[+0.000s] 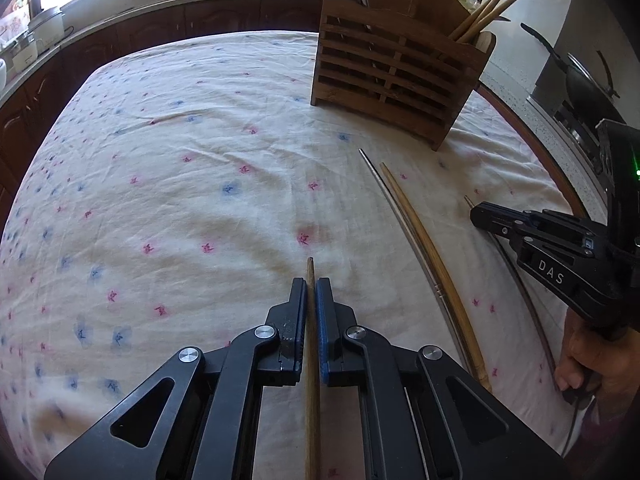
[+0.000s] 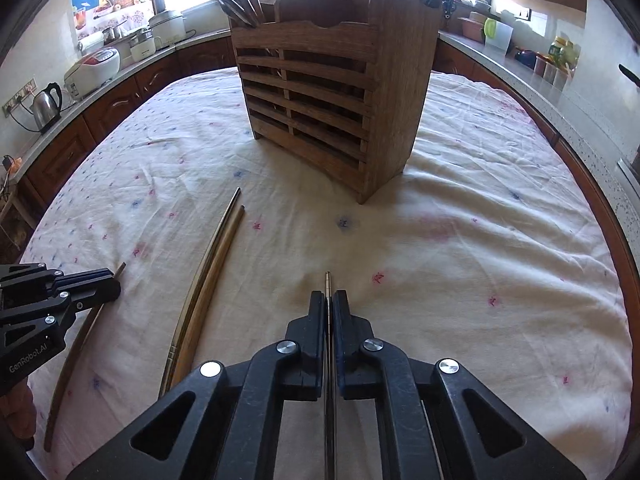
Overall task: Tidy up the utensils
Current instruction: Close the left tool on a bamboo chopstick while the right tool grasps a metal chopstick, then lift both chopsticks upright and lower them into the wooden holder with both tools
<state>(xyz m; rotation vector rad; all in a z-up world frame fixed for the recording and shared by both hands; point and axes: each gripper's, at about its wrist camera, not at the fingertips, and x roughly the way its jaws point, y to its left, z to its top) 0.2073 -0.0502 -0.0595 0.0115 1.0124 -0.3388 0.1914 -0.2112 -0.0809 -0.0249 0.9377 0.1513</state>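
In the left wrist view my left gripper is shut on a wooden chopstick whose tip pokes out ahead of the pads. In the right wrist view my right gripper is shut on a thin metal chopstick. One metal chopstick and one wooden chopstick lie side by side on the cloth between the grippers. The slatted wooden utensil holder stands upright beyond them. It holds metal sticks in one compartment and wooden ones in another.
The table wears a flowered white cloth. Kitchen counters ring it, with rice cookers and a kettle on one side and a wok on the stove on the other. A hand grips the right tool.
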